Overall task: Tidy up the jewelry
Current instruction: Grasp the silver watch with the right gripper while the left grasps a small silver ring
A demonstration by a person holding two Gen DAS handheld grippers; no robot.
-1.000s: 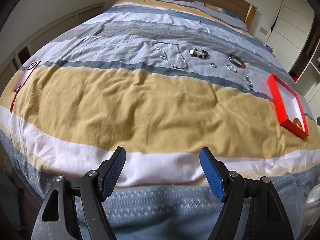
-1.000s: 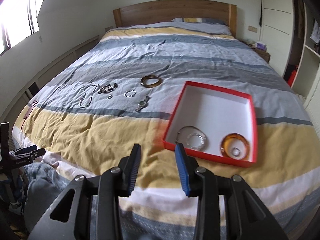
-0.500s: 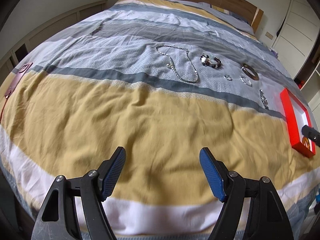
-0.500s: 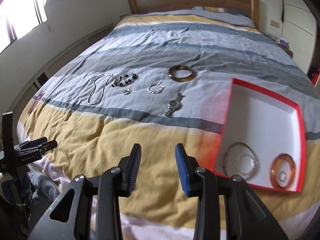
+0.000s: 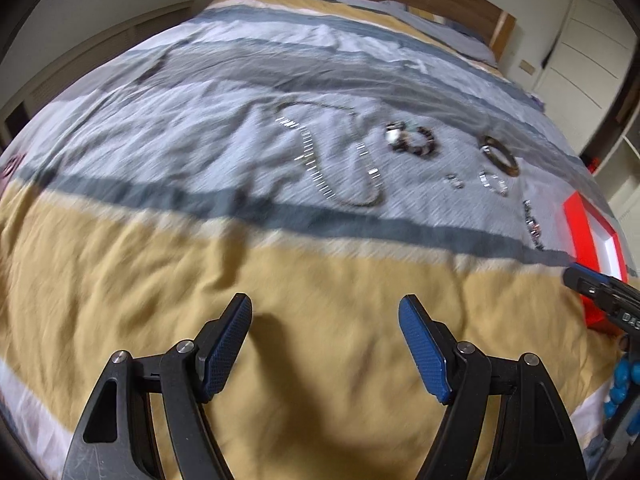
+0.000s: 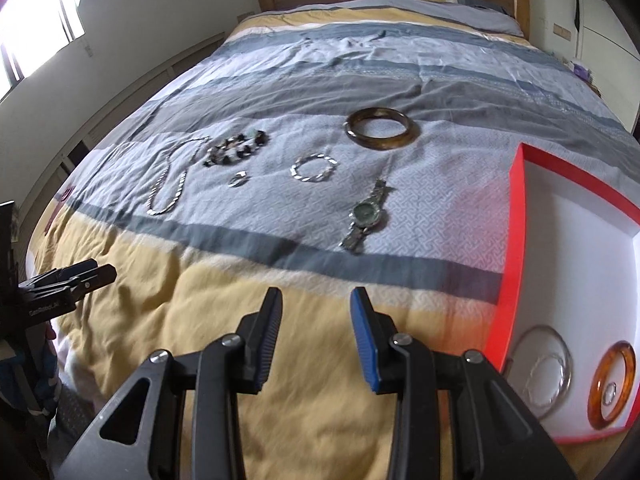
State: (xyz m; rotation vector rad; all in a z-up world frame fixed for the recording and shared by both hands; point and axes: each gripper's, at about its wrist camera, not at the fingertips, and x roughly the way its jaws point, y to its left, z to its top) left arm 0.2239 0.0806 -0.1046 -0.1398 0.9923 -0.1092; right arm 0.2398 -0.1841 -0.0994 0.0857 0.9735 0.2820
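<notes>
Watch (image 6: pixel 366 213) just beside tray (image 6: pixel 516 236) edge

Daylight enters from a window (image 6: pixel 40 12) at about ten o'clock in the right wrist view, where the pane is blown out to white with a pinkish fringe. The striped bedspread (image 6: pixel 320 92) is evenly, softly lit; shadows are faint, and a red cast from the red tray (image 6: pixel 516 216) spills onto the fabric beside it at three o'clock.

The left wrist view is dimmer and heavily smeared by motion blur: the necklace (image 5: pixel 320 156) breaks into streaked glints, and the bedspread weave runs in diagonal lines (only the left gripper (image 5: pixel 324 312) stays crisp). A soft shadow lies between its fingers.

Both views bow strongly, with dark vignetted corners.
</notes>
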